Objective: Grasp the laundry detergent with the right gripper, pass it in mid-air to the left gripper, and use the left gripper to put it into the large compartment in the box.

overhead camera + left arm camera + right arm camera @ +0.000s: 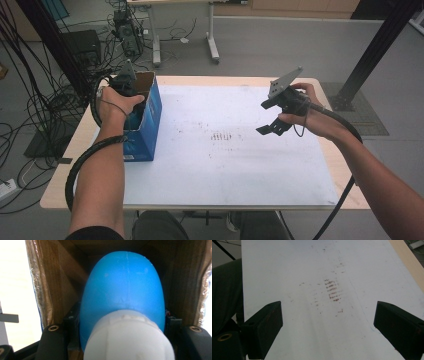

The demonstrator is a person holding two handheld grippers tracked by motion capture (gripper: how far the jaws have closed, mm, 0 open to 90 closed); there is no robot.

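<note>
While the left gripper clamps a blue bottle inside the blue cardboard box, the right gripper hangs with its jaws apart, holding nothing. Step, likely: bottle at the box. Next, I judge: lift it clear or let go.

Left claw down inside blue box; right claw above white sheet.

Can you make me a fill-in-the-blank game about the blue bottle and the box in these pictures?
1. The left gripper is shut on a bottle whose body is the colour ____.
2. The bottle's cap is ____.
3. The bottle is inside a cardboard ____.
4. The right gripper hangs over the white sheet with its jaws ____.

Missing words: blue; white; box; open
</note>
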